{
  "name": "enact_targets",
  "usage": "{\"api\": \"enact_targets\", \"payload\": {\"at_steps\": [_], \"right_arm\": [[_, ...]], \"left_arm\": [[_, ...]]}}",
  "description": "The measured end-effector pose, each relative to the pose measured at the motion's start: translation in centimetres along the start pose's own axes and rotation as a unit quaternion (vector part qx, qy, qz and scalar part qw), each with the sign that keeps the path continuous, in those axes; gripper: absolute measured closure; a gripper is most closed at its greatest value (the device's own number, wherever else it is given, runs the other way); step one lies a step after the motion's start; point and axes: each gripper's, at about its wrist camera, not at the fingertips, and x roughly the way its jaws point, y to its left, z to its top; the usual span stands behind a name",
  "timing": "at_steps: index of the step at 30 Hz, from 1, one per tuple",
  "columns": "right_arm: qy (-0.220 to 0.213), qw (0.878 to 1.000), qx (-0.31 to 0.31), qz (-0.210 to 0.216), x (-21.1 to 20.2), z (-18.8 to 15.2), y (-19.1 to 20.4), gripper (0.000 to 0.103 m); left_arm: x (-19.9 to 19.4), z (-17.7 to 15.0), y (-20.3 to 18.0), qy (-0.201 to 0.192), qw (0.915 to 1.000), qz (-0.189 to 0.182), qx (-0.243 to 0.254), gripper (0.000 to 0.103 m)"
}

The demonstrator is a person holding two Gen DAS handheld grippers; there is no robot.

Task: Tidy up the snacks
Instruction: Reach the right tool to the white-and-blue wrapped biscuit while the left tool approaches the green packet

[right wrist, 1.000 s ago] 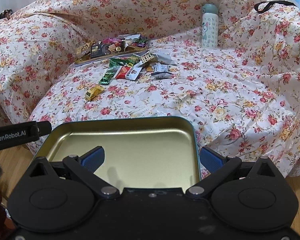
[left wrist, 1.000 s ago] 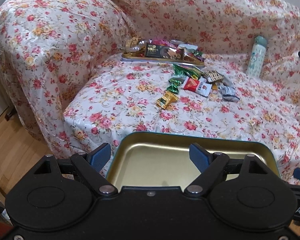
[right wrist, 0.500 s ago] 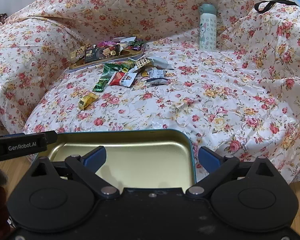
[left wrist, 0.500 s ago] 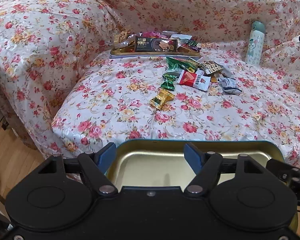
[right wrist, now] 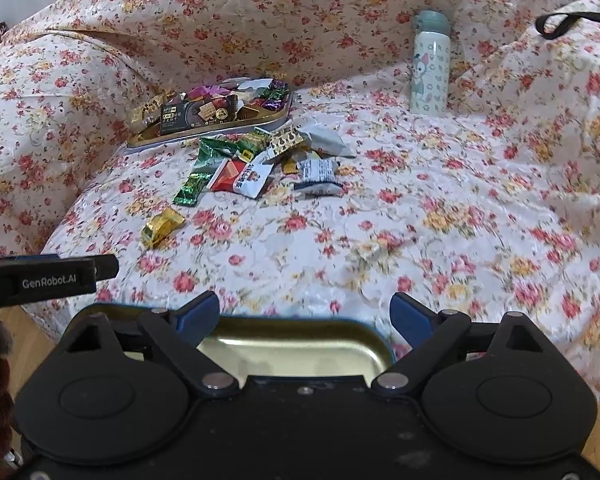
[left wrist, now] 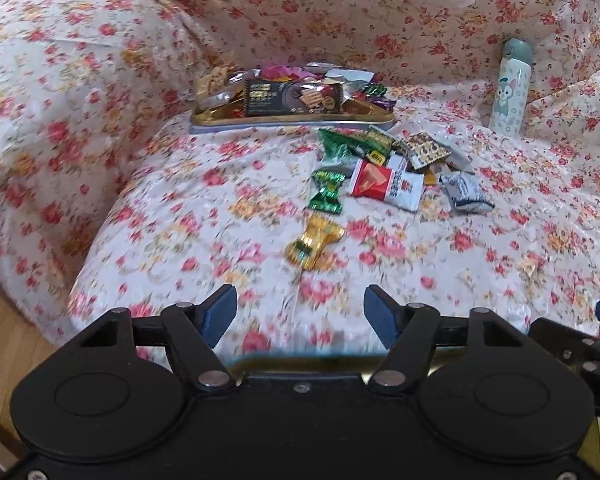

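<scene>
Meanwhile both tongs (left wrist: 300, 312) (right wrist: 304, 316) tilt downward, closing, above the sofa (right wrist: 340, 240).

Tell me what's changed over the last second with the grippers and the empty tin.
Both grippers advanced over the sofa toward the loose snacks; the empty tin now lies mostly beneath them. The left gripper and right gripper are closing, nothing between their jaws. Snacks, filled tray and bottle stayed put.

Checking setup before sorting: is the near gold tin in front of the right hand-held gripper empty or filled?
Empty as far as visible: the near gold tin shows only bare shiny floor; its near part is hidden.
</scene>
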Motion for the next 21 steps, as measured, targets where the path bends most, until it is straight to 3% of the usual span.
{"api": "enact_targets", "payload": {"at_steps": [21], "right_arm": [[-0.001,1.000,-0.008,-0.007,11.5,9.5,-2.0,0.014]], "left_arm": [[10.6,9.1,0.0,0.023,0.9987,-0.036,0.029,0.031]]}}
